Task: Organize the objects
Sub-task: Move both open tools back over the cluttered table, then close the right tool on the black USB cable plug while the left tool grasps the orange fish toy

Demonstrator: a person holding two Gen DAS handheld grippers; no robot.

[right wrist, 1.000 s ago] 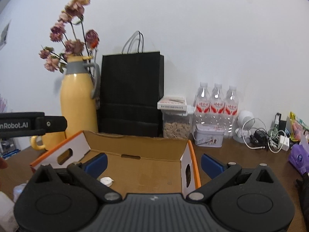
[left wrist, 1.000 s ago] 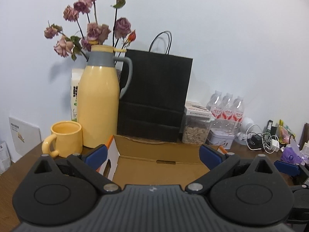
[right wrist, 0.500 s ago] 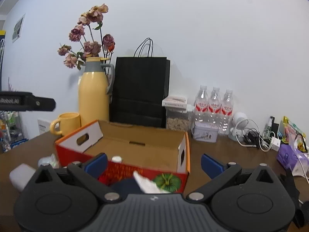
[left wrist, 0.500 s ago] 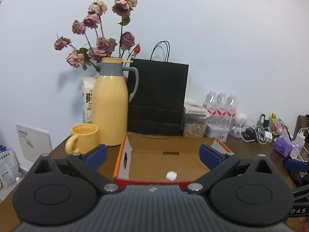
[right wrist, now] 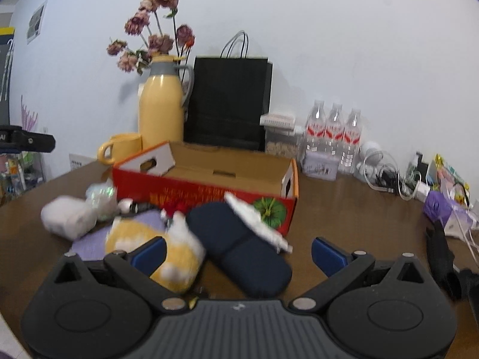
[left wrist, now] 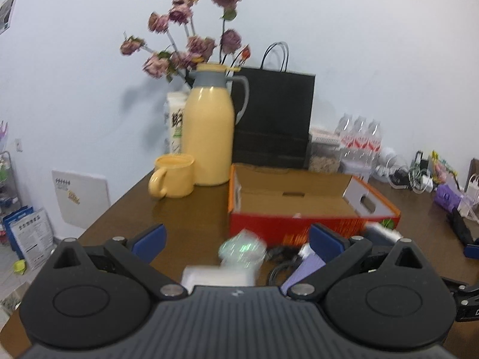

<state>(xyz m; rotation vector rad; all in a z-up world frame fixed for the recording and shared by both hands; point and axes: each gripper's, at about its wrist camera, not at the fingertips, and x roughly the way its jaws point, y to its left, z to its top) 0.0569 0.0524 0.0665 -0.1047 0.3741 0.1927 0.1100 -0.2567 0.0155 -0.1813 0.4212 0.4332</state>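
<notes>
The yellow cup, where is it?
In both views the yellow cup stands at the table's back left, beside the yellow jug, left of the red box.

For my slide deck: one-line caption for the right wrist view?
Open right hand-held gripper above a dark pouch and plush toy before the cardboard box.

The dark brown wooden table [right wrist: 344, 209] looks smooth with a dull sheen. The open red cardboard box [right wrist: 209, 193] is raw matt brown inside, beside a glossy yellow plastic jug [right wrist: 160, 110]. A fluffy yellow-and-white plush toy [right wrist: 167, 248] touches a matt navy fabric pouch [right wrist: 239, 248].
</notes>
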